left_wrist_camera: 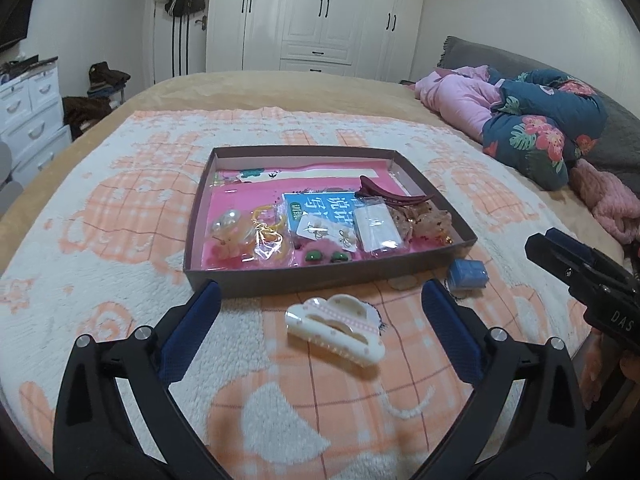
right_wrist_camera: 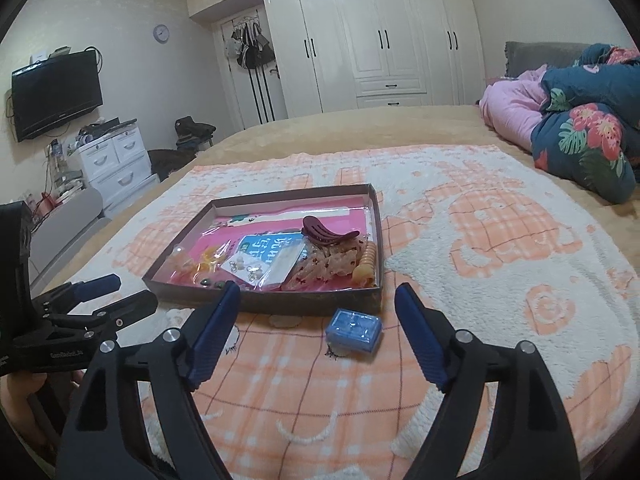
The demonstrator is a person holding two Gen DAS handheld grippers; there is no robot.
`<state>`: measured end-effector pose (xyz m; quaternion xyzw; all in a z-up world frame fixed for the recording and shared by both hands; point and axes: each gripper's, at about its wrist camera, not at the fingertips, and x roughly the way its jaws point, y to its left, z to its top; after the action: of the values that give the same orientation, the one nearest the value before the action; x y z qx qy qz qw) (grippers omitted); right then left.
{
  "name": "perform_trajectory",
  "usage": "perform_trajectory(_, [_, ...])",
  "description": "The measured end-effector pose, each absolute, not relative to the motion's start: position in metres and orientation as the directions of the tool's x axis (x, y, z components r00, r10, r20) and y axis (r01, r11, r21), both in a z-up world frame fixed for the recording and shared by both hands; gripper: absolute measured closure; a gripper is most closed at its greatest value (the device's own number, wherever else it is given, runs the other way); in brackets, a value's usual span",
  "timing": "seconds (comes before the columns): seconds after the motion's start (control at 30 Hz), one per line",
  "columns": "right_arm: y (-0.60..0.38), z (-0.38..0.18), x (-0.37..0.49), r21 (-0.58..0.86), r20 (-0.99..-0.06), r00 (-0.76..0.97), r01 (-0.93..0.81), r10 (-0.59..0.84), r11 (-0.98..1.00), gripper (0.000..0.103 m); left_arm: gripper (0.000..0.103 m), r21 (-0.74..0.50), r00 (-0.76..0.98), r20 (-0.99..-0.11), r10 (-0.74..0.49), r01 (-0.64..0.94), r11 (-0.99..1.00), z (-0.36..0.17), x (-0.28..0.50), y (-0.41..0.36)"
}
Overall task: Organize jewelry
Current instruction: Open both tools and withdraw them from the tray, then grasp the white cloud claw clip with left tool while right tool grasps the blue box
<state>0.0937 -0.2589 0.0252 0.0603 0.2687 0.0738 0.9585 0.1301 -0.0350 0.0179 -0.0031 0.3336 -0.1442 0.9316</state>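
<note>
Left wrist view, left hand-held gripper [left_wrist_camera: 320, 308] tilted down, spread wide around white hair clip [left_wrist_camera: 335, 330], right hand-held gripper [right_wrist_camera: 318, 312] likewise agape

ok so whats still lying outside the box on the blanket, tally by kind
white hair claw clip: 1
small blue case: 1
flat round beige thing by the box wall, too unclear to name: 1
total: 3
</note>
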Motion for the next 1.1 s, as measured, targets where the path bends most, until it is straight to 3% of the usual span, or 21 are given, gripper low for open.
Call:
perform_trajectory(0.57, [-0.263,0.011,0.068,0.133,-0.536,0.828,-0.113,0.168,0.985,0.022,0.011,-0.088,0.713,-0.652,-0.257,0.266,0.96,0.005,0.099,-0.033])
perform_trajectory(1.1, [-0.27,-0.03,0.098,0.131,-0.625,0.765,-0.091,0.153,0.987,0.022,0.011,-0.047,0.604,-0.76,-0.241,0.318,0.947,-0.043,0.144,-0.053])
